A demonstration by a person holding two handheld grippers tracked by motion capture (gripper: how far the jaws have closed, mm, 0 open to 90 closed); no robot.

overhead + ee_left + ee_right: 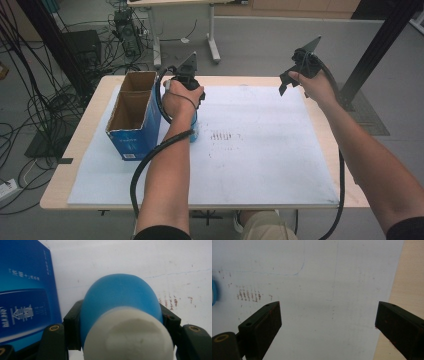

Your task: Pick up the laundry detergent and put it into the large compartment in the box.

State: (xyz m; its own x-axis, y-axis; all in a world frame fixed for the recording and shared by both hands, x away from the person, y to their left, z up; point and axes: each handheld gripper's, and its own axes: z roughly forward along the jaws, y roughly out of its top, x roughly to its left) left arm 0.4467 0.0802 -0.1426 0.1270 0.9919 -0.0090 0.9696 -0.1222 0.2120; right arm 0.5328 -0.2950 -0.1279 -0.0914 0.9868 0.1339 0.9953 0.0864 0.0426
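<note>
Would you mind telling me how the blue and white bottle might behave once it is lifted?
The blue and white bottle looks smooth and rounded, so it may slip or rotate between the left hand-held gripper jaws. Set down on its side, it would probably roll.

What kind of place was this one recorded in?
Probably a lab or workshop: loose cables lie on the bare floor, equipment stands behind the wooden table, and a white mat covers it.
</note>
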